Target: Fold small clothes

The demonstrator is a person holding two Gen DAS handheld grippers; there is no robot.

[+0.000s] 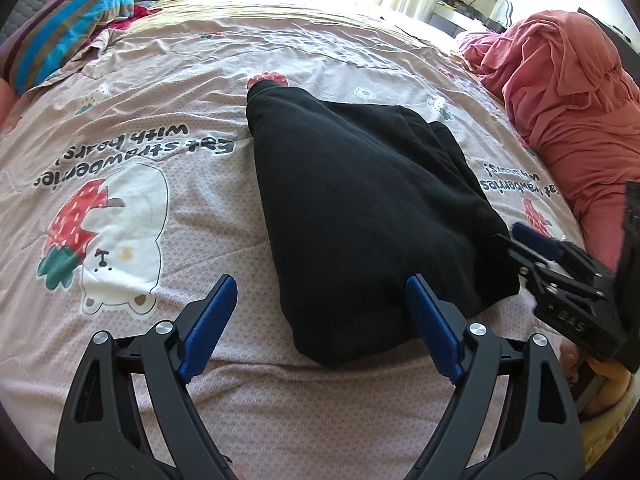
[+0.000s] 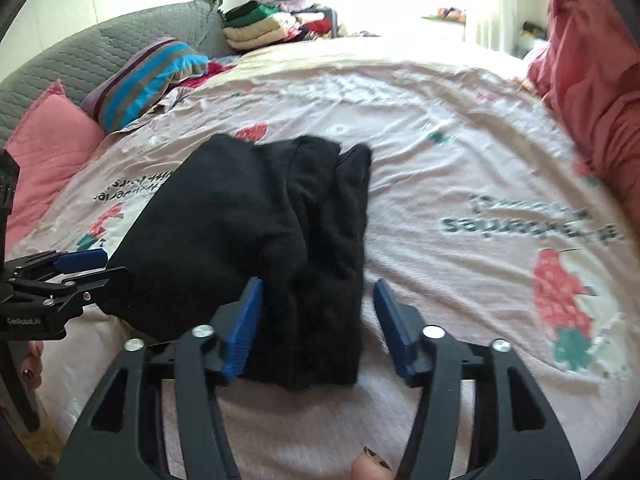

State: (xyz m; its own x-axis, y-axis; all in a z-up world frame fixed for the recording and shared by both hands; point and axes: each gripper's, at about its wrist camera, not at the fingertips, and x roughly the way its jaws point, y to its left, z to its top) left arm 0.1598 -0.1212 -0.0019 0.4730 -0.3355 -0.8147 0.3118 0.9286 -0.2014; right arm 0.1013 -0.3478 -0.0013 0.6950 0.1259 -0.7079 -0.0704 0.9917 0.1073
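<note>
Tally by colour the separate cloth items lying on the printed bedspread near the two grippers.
Black: 1, the folded black fleece garment that both open grippers straddle.
Salmon pink: 1, the crumpled salmon-pink cloth heap.
Striped blue and brown: 1, the striped pillow.
Total: 3

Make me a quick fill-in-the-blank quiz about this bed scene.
1. The garment being folded is ____ in colour.
2. Both the left gripper and the right gripper are ____.
3. The fruit printed on the bedsheet is a ____.

Answers: black; open; strawberry
</note>
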